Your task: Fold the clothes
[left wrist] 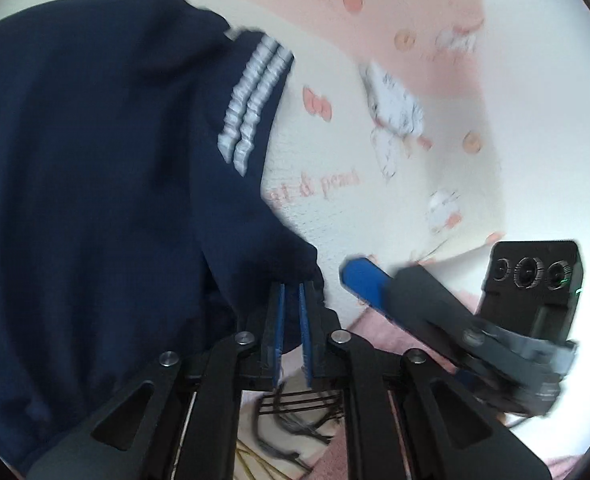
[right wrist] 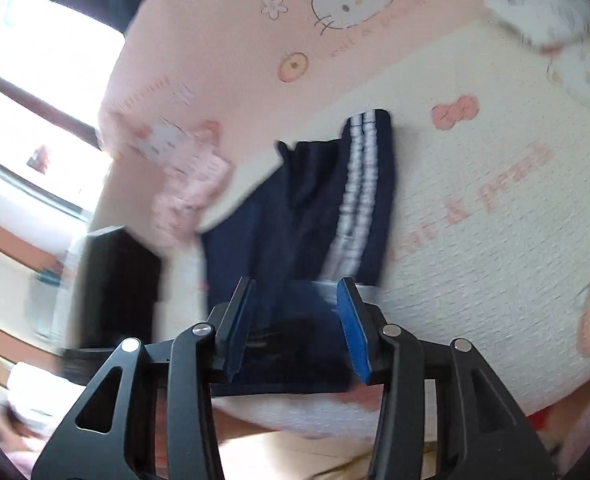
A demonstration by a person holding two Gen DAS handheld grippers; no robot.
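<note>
Navy shorts (left wrist: 95, 200) with white stripes (left wrist: 251, 108) fill the left wrist view, lifted over the pink and cream bed sheet (left wrist: 395, 200); the left hand-held gripper (left wrist: 291, 300) has its fingers almost together, pinching a navy edge; the right hand-held gripper (left wrist: 375, 284) shows nearby, and its state is hard to tell here. In the right wrist view, the shorts (right wrist: 295, 216) lie partly on the bed sheet (right wrist: 495, 240); the right hand-held gripper (right wrist: 295, 300) is spread apart around the near edge (not pinching yet). Best to close on the cloth firmly, then move both sides together so the fold stays straight.
</note>
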